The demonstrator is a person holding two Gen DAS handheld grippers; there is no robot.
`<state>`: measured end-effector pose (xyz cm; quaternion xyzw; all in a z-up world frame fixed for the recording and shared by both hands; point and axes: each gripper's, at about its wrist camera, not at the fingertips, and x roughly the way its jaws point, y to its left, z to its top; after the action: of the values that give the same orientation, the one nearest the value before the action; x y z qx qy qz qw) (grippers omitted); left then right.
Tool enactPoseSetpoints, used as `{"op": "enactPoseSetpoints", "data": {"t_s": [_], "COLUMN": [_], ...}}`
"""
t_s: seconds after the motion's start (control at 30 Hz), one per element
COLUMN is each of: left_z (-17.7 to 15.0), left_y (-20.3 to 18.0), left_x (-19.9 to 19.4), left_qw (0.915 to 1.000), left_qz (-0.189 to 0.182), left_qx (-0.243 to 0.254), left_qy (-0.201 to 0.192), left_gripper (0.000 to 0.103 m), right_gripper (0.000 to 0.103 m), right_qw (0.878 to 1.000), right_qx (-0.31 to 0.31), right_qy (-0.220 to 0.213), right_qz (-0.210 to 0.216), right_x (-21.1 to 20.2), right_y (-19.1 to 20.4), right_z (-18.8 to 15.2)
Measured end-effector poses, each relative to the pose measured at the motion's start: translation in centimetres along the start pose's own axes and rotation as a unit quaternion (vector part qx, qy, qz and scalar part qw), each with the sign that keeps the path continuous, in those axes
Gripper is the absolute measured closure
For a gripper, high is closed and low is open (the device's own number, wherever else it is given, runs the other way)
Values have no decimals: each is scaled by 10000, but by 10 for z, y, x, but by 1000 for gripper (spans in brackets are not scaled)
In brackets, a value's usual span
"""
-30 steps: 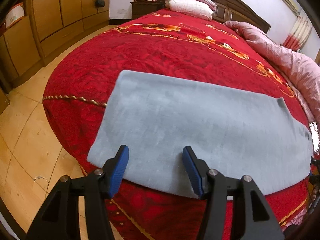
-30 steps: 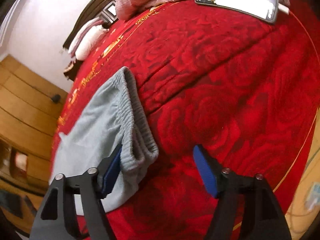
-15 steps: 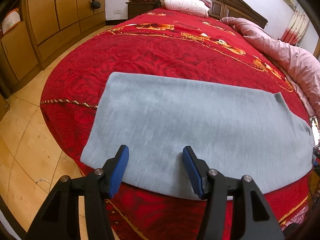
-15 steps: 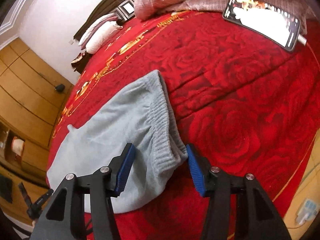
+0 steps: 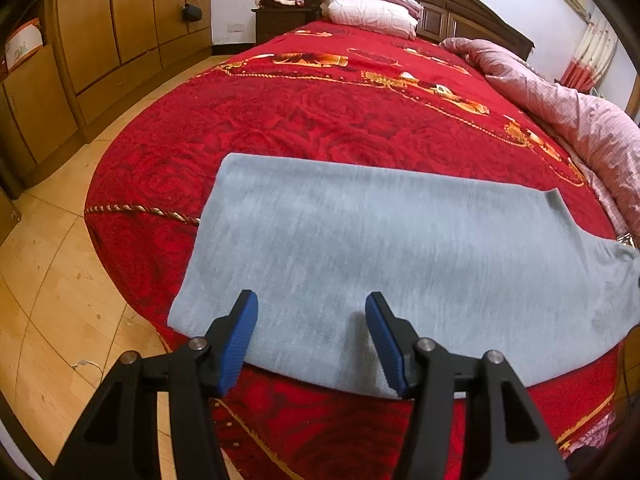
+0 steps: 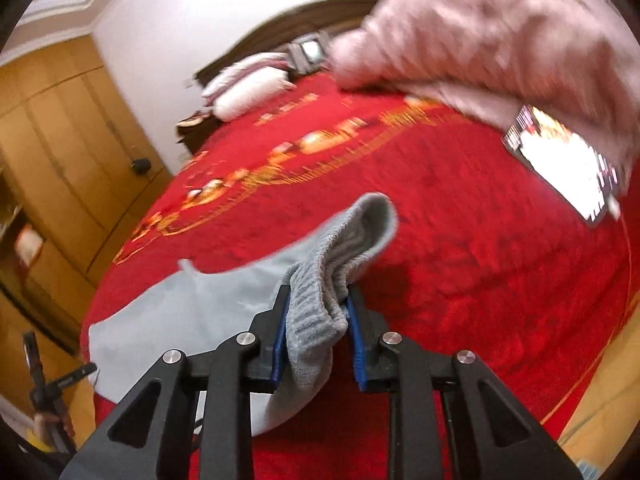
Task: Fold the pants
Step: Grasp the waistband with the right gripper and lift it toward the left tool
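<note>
Grey ribbed waistband bunches between my right gripper [image 6: 316, 334], clamped tight on the pants [image 5: 392, 256]. My left gripper [image 5: 312, 332] gapes wide over their near edge. They lie flat across the red bedspread [image 5: 320, 112]; pillows [image 5: 368, 4] beyond.

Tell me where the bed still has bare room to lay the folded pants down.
Bare red bedspread lies between the grey pants and the pillows. Crowded: the pink quilt lines one side, with a lit phone at its edge. The right gripper clamps the waistband; the left gripper is open.
</note>
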<state>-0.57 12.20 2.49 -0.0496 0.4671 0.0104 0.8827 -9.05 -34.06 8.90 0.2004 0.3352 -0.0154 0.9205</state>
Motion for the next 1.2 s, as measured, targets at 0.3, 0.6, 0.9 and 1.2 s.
{"op": "enactPoseSetpoints", "data": {"t_s": [0.3,0.6,0.9,1.2], "left_z": [0,4,2,-3], "left_y": [-7,2,22,40], "left_x": [-1,-12,-16,-15], "left_qw": [9998,9999,9995,9984], "left_qz": [-21,-56,-30,-37], "left_qx": [60,-60,-322,-558], "left_qy": [172,94,62,49], "left_gripper": [29,27,27,27], "right_gripper": [77,77,77,77], "right_qw": [9910,9716,9486,9232], "right_qx": [-1273,-2103,-2653,-3136], "right_qy": [-52,224,517,971], "right_qz": [418,1061,1645,1998], "right_x": [2,25,47,75], "right_y": [90,171,239,291], "right_z": [17,16,-3,-31]}}
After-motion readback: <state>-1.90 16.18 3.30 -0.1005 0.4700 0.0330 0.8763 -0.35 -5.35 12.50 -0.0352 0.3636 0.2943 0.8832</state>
